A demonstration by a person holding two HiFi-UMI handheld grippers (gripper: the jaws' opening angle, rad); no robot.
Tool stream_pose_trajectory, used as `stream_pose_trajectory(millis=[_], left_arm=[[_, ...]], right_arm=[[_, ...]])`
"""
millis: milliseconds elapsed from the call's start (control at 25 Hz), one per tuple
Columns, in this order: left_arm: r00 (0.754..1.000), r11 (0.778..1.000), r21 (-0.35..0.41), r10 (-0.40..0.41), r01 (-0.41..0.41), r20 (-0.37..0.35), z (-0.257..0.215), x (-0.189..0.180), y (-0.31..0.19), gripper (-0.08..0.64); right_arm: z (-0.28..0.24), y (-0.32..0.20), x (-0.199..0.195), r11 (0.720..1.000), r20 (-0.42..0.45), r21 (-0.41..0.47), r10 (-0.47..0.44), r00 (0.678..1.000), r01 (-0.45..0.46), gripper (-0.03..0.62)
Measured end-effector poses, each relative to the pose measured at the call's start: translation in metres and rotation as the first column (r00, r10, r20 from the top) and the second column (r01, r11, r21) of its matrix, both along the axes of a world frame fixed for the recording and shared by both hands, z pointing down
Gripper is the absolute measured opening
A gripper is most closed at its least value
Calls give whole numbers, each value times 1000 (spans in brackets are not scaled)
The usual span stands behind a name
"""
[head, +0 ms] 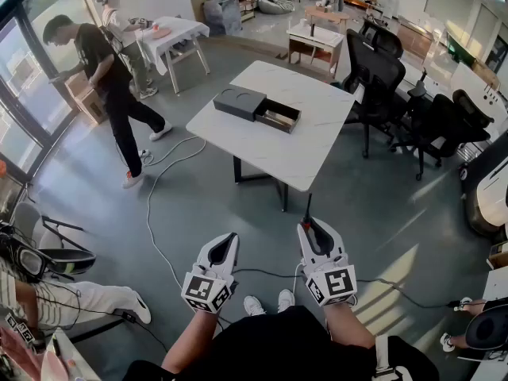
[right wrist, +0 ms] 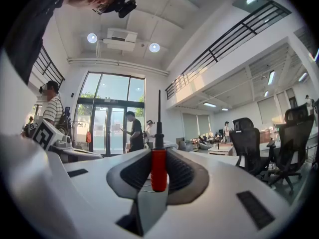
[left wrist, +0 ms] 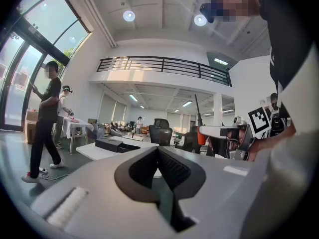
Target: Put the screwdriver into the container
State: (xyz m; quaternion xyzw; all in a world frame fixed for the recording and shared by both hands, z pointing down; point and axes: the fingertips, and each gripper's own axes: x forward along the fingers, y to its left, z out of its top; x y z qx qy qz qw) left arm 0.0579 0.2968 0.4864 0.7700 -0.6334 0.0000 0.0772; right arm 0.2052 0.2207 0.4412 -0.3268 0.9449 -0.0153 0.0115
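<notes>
Only the head view lays out the room: the dark grey, flat box-shaped container [head: 240,101] sits on a white rectangular table [head: 309,161] with its drawer [head: 278,117] pulled out toward my right. The table stands well ahead of me across the grey floor [head: 198,205], and both my tools are held low, just above my white shoes [head: 270,302]. The left gripper view also catches that container, small and far off, and shows my other tool from the side, but it cannot show how the pads sit on the handle. The right gripper view shows that plainly and does not show the box. My right gripper [head: 316,235] is clamped on the red-handled, black-shafted screwdriver [right wrist: 158,169]. The ribbed black pads [right wrist: 182,173] press the handle from both sides, and the shaft stands up past the fingertips, pointing away from me. The screwdriver is in the air in my grip, far from the container and touching nothing else. My left gripper [head: 225,246] is closed, pads meeting, with nothing between them.
</notes>
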Motion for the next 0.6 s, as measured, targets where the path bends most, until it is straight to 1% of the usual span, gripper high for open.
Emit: stream_pose_trajectory(millis=[120,240,320,440,520,600], left_arm=[[1000,1000,-16,-14,14,14,0,4,-3,9],[1000,1000,-13,-25,25,8,-2,6,-7,9],[999,1000,2,-31,31,12,-6,7,-11,9],[998,998,47,-52,51,29,-17,4,-11,9],[998,996,67,-59,56,32,-21,0,-9,9],[998,996,70,-54,51,30,-23,-7,-7,9]], right_arm=[[-3,-6,11,1000,7,-7,6,1000,-6,94],[-4,-9,15,1000,13,-3,2,1000,-2,94],[-6,-10,14,1000,11,8,-3,1000,2,94],[-10,-10,9,1000,14,27,-17,1000,17,94],[-15,-8,5,999,35,44,-16,999,15,94],[-21,-6,1,999,75,49,-1,997,-2,94]])
